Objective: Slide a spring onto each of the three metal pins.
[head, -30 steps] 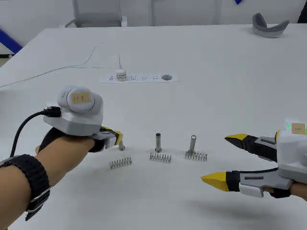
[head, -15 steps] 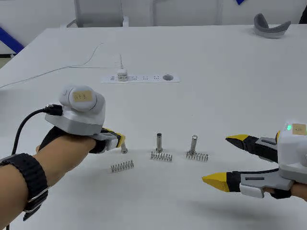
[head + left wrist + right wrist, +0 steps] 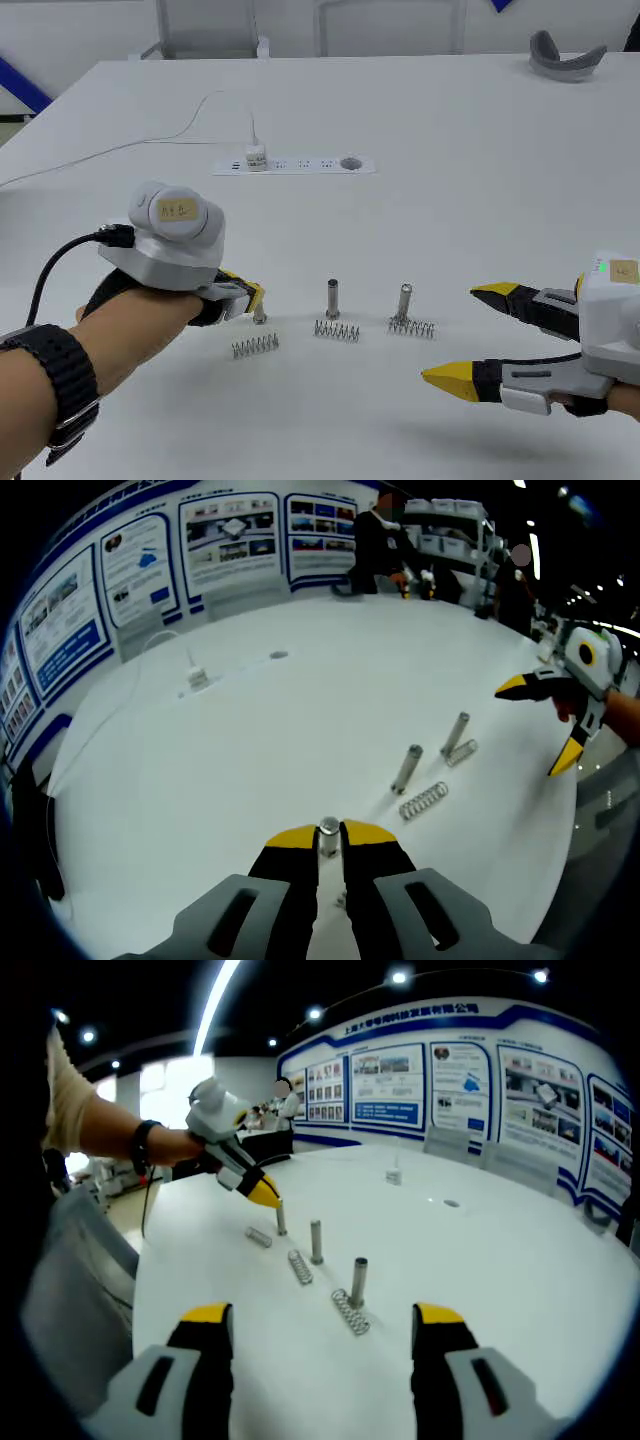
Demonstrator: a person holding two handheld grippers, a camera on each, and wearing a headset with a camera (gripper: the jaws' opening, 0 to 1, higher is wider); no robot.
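Left pin (image 3: 327,832) is caught between the yellow tips of the left gripper (image 3: 328,840). The jaws are drawn narrow, one tip against each side of the pin's rounded head. The pin stands upright on the white table (image 3: 480,200), long axis vertical, head up. It is dull silver metal, and in the left gripper view its lower shaft is hidden by the jaws. Left spring (image 3: 255,346) lies flat just beside the pin on the person's side, apart from the gripper, its axis running roughly side to side.

Middle pin (image 3: 332,298) is next along the row, away from the left gripper. It is upright and free-standing, a plain steel cylinder. Middle spring (image 3: 336,330) lies at its foot on the near side, axis side to side; cannot tell whether the two touch. Right pin (image 3: 404,300) is upright too, with a paler head, and right spring (image 3: 411,326) lies close against its base. All three springs are small grey wire coils lying on the table, none yet on a pin.

Right gripper (image 3: 468,334) is beyond the right pin and well apart from it. Its jaws are spread wide and hold nothing, and its yellow tips point toward the row.

Farther back, a white power strip (image 3: 293,164) has one plug in it, and a thin cable (image 3: 150,143) trails off across the table.
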